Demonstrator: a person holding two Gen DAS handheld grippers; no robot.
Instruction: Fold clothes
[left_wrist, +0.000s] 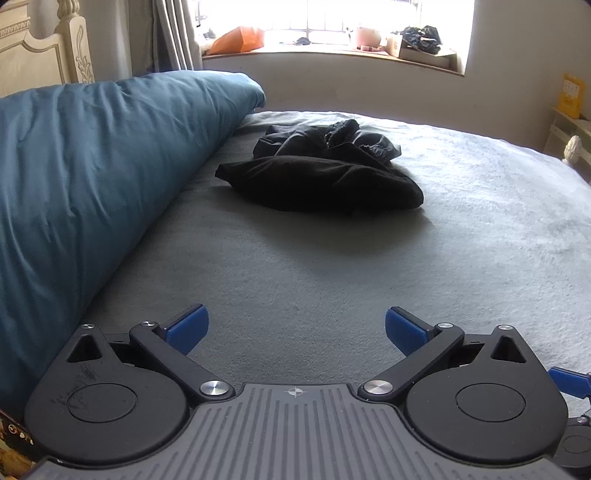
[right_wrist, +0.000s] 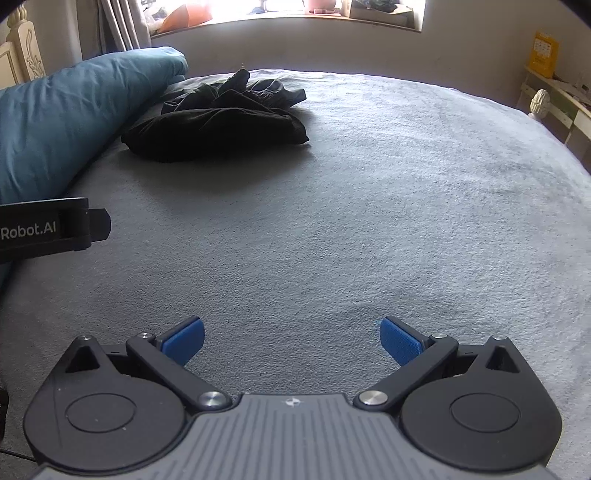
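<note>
**Dark laundry waits on a grey bed**

We hold both tools low over the grey bedspread (right_wrist: 369, 192), the left gripper (left_wrist: 296, 326) and right gripper (right_wrist: 291, 338) each with blue pads spread wide and nothing between them. The heap of black clothes (left_wrist: 321, 173) lies crumpled well ahead of us, just beside a teal duvet (left_wrist: 92, 162) banked along the left. Beyond, a bright window sill (left_wrist: 332, 51) holds clutter, grey curtains (left_wrist: 173, 33) hang left, and a cream headboard (left_wrist: 40, 48) stands in the corner.

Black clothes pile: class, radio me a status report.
Left gripper and right gripper open, empty. Black clothes pile crumpled, untouched, beside blue duvet. Grey bedcover between, nothing blocking.
</note>
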